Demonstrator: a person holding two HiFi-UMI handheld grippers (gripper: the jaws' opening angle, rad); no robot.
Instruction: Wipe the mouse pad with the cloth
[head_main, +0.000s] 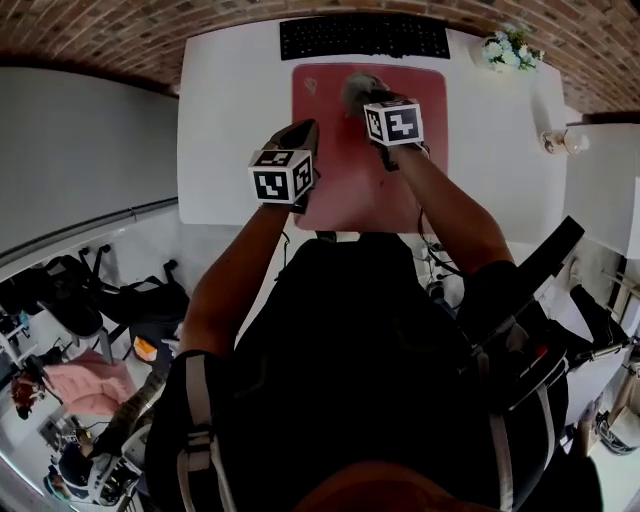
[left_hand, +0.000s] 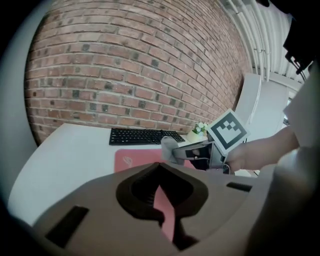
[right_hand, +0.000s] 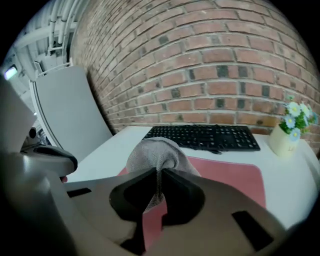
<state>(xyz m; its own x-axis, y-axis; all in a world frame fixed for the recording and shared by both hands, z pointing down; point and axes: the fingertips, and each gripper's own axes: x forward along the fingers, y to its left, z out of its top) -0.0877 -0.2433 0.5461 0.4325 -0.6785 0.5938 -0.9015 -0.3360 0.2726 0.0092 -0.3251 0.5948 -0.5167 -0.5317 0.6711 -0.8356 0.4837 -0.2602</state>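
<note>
My right gripper (head_main: 370, 98) clamps the crumpled grey cloth (head_main: 357, 87) over the flat red mouse pad's (head_main: 350, 180) far end; the pad stretches back toward me.

A red brick wall (right_hand: 210, 60) is seen behind a white desk (head_main: 230, 130). A black keyboard (head_main: 364, 37) is set along the desk's far edge, and a small flower pot (head_main: 510, 48) is placed at its far right corner. Black office chairs (head_main: 130, 295) are seen on the pale floor (head_main: 205, 250) left of the desk.
</note>
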